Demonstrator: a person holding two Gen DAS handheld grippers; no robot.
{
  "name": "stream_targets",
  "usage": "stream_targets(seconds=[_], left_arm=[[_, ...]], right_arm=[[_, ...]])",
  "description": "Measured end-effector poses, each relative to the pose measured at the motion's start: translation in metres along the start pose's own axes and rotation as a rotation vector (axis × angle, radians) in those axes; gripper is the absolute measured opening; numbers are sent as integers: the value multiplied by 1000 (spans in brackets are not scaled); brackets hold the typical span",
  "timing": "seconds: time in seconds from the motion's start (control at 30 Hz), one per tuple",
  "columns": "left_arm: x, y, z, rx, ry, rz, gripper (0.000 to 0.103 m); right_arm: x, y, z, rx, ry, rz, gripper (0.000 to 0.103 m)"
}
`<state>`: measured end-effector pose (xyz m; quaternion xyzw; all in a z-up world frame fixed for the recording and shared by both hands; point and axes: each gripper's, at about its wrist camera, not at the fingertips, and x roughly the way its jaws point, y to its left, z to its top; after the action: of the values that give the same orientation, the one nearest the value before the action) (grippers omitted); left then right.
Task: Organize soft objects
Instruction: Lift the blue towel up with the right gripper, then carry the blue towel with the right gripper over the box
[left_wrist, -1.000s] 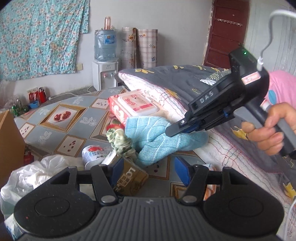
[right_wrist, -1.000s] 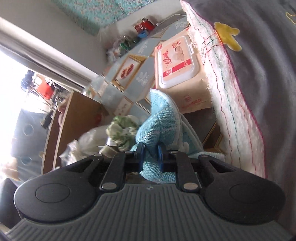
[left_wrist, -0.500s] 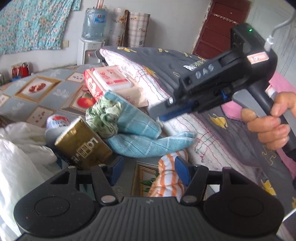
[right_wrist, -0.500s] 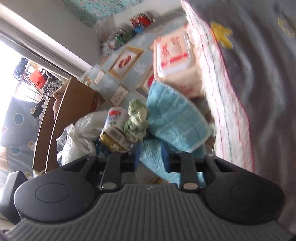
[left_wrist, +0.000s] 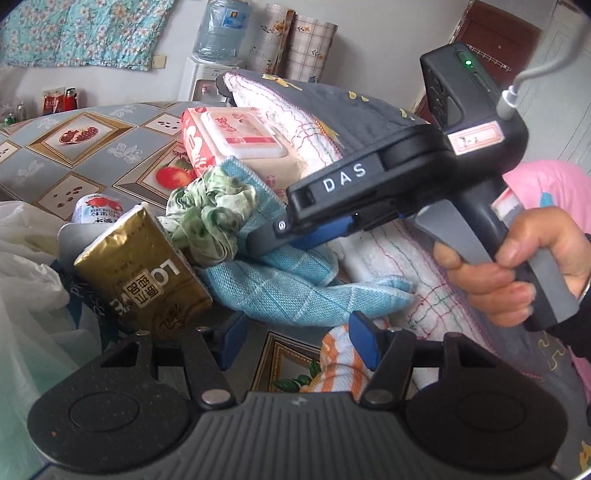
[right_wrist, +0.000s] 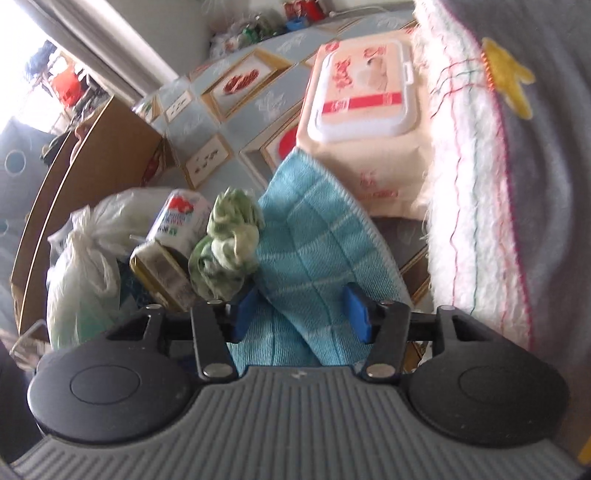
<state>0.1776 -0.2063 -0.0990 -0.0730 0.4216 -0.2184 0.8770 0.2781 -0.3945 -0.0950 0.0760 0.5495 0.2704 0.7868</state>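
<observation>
A light blue woven cloth (left_wrist: 295, 291) (right_wrist: 314, 251) lies crumpled on the patterned tablecloth, against a wet-wipes pack (left_wrist: 240, 142) (right_wrist: 365, 99). A green-and-white crumpled rag (left_wrist: 210, 214) (right_wrist: 229, 251) rests on it. My right gripper (right_wrist: 301, 314) (left_wrist: 258, 247) is open, its blue pads astride the blue cloth without pinching it. My left gripper (left_wrist: 297, 341) is open and empty, low in front of the pile. An orange-striped cloth (left_wrist: 343, 365) lies by its right finger.
A gold tissue pack (left_wrist: 142, 266) (right_wrist: 159, 269) and a can (left_wrist: 98, 210) (right_wrist: 181, 218) sit left of the cloths, beside white plastic bags (right_wrist: 85, 266). A folded grey quilt with white lining (left_wrist: 351, 122) (right_wrist: 498, 184) lies at the right. A cardboard box (right_wrist: 92, 155) stands at the left.
My right gripper has opened and let go of the blue cloth, which has settled onto the pile. My left gripper has moved in closer and lower.
</observation>
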Motion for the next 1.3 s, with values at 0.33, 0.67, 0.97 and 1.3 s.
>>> stream_targets(seconds=[0.33,0.67,0.97,1.3], left_arm=[[28,6,9,-42,24,-2,62],[30,7,17,-79,30,-16,62],[-9,-1,26,-96,-90,-72,62],[-73,-16,44,-30,-247,-95,62]], right_arm=[[9,-11,-1,88,78,115,60],[7,-8,-12,168,76,215,35],[-46,22,-11,161,-13,209,33],[-113,64,-12,160,-154,251,33]])
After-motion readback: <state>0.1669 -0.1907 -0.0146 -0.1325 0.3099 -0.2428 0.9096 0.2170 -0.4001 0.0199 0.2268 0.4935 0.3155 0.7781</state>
